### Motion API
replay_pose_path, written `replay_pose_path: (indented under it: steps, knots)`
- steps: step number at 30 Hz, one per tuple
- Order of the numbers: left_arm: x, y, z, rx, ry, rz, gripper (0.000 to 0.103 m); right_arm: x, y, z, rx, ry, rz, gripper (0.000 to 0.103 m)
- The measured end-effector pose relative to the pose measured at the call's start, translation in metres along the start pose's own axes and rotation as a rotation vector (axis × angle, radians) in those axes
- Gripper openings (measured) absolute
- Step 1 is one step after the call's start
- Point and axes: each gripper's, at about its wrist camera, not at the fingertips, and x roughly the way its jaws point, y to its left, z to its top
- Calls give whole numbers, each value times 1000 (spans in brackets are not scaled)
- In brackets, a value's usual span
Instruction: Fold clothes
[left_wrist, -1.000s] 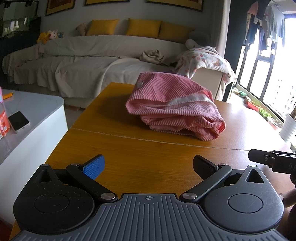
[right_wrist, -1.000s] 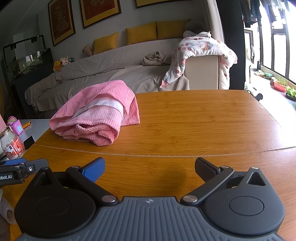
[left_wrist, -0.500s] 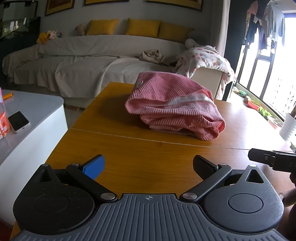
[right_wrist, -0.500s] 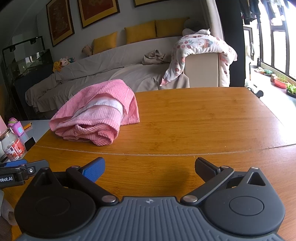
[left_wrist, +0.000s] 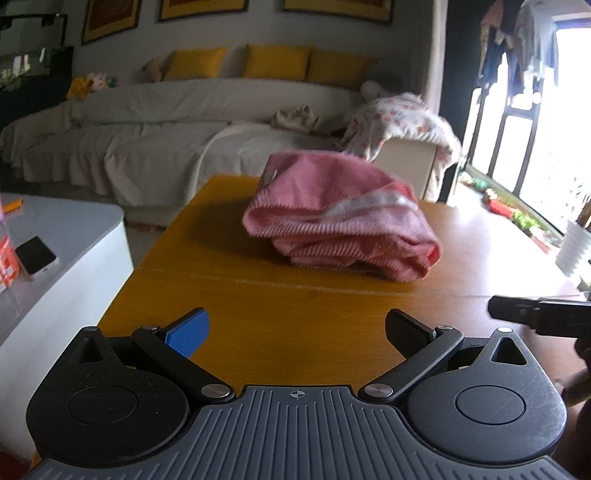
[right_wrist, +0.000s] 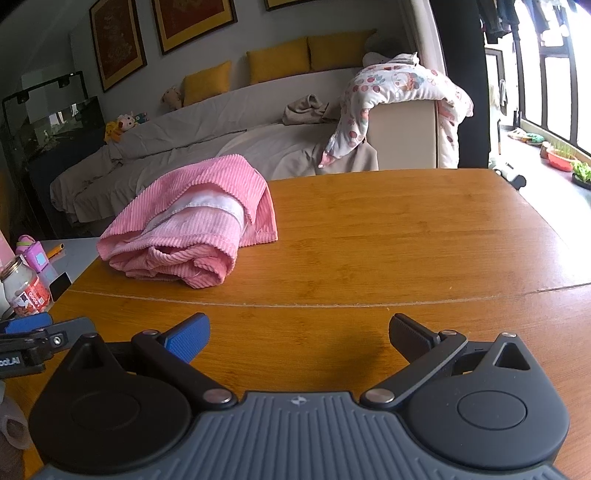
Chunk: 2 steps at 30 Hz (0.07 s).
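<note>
A pink ribbed garment (left_wrist: 343, 218) with a white band lies bunched in a loose fold on the wooden table (left_wrist: 258, 314). In the right wrist view the same garment (right_wrist: 192, 229) sits at the left of the table (right_wrist: 388, 240). My left gripper (left_wrist: 295, 332) hovers open over the near part of the table, well short of the garment, nothing between its fingers. My right gripper (right_wrist: 299, 334) is open too, equally far back and empty. Each gripper's tip shows at the edge of the other's view: the right one (left_wrist: 532, 314), the left one (right_wrist: 33, 332).
A white side table (left_wrist: 55, 251) with a phone (left_wrist: 37, 256) and a jar (right_wrist: 24, 291) stands left of the wooden table. Behind is a covered sofa (left_wrist: 184, 122) with yellow cushions and a patterned blanket (right_wrist: 399, 92). Windows and plants lie to the right.
The left wrist view has tilted down and shifted slightly, with motion blur. The garment has not moved. Both grippers stay open and empty.
</note>
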Motion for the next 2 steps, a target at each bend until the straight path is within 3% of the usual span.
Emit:
replay_pose_path:
  steps: [2]
  knots:
    - [-6,0,0,2,-50,3,103,2,-2,1,17,12,-5,103]
